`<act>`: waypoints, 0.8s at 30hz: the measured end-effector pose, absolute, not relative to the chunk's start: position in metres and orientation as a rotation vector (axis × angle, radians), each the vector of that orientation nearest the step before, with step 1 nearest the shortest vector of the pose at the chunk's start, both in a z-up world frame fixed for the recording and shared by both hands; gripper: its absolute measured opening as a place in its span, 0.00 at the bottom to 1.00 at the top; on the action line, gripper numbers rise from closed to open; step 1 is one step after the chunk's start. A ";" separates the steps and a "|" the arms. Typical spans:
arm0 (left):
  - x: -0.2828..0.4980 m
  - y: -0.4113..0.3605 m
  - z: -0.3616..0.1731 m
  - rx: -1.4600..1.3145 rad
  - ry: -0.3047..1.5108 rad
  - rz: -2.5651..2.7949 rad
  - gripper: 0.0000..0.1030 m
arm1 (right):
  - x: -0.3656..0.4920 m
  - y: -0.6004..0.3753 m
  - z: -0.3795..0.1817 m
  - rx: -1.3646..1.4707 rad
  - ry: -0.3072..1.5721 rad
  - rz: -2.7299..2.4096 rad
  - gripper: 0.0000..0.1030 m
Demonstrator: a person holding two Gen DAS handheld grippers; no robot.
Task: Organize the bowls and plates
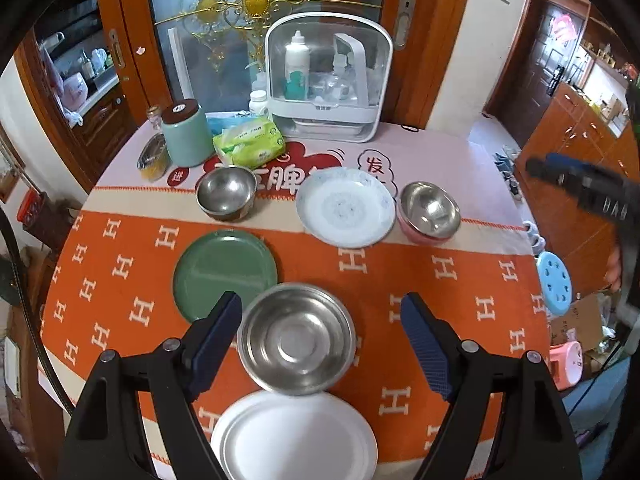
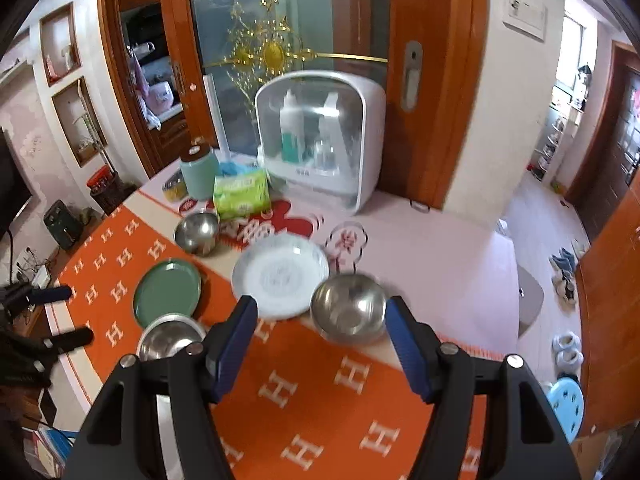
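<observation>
My left gripper is open and empty, its fingers either side of a large steel bowl and above it. A white plate lies nearest, a green plate to the left. Farther back stand a steel bowl, a white patterned plate and a steel bowl with a pink outside. My right gripper is open and empty, just short of that pink-sided bowl. The patterned plate, green plate, far bowl and large bowl show too.
The table has an orange H-patterned cloth. At the back stand a white bottle cabinet, a green tissue pack, a teal canister and a small tin. A blue stool stands beyond the right edge.
</observation>
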State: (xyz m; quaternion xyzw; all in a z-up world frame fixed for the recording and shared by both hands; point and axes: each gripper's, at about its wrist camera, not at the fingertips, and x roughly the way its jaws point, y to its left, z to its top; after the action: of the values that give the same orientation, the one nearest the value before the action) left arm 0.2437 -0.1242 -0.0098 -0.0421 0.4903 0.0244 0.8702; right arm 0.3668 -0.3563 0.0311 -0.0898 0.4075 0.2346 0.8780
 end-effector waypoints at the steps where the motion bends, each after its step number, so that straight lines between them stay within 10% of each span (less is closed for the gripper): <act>1: 0.251 -0.125 -0.011 -0.084 1.028 0.054 0.78 | 0.377 -0.354 0.034 -0.199 0.840 0.492 0.65; 24: 0.386 -0.105 -0.094 -0.202 1.132 0.159 0.78 | 0.515 -0.307 -0.079 -0.225 0.902 0.677 0.65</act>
State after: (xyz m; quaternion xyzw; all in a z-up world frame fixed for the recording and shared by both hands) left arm 0.3859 -0.1047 -0.0937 -0.0956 0.5347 0.0751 0.8363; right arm 0.5149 -0.3075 -0.0792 -0.1064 0.4264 0.3202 0.8392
